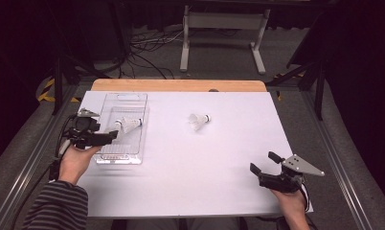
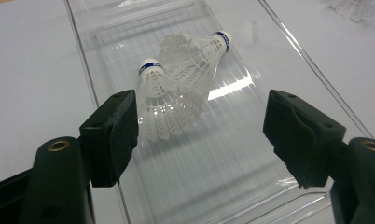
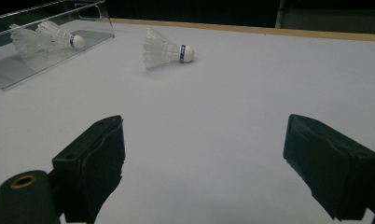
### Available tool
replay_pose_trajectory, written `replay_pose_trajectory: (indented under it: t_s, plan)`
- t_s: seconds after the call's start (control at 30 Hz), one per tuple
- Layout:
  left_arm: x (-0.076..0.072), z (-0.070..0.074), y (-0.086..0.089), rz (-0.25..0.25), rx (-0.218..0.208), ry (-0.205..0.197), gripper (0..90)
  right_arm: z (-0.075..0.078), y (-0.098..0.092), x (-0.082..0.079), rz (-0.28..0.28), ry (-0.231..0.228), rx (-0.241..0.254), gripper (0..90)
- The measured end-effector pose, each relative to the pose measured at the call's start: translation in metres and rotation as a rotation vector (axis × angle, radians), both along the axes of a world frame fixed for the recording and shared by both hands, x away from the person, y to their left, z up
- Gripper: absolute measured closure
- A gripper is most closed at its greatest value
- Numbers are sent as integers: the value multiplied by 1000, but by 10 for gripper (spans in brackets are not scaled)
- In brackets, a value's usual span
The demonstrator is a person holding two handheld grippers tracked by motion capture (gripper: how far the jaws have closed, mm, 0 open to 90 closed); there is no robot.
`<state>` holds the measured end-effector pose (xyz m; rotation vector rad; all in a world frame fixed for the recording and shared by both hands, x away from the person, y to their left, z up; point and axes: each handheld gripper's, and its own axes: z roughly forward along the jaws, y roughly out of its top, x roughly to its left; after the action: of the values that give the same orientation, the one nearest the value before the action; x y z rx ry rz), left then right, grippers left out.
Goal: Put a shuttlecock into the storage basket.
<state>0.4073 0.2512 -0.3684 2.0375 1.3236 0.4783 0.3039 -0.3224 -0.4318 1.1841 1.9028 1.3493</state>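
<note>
Hovering over the clear tray (image 1: pixel 139 98), left gripper (image 2: pixel 200 135) with jaws wide apart, nothing between them; two shuttlecocks (image 2: pixel 176 88) lie crossed inside the tray. Third shuttlecock (image 1: pixel 198 121) mid-table, on its side. Right gripper (image 1: pixel 266 162) near table's right edge, jaws spread, empty.

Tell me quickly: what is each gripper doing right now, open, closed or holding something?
Left gripper: open, holding nothing, above the clear tray with two shuttlecocks in it.
Right gripper: open, empty, over the white table.
</note>
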Motion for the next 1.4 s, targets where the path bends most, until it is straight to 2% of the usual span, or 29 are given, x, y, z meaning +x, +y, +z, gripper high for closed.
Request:
replay_pose_trajectory:
  t_s: [0.5, 1.4]
  plan:
    - [-14, -2, 2, -11, -43, -26, 274, 0, 0, 0, 0, 0, 0, 133]
    - [-37, -9, 8, -23, -84, -86, 268, 0, 0, 0, -2, 0, -1, 133]
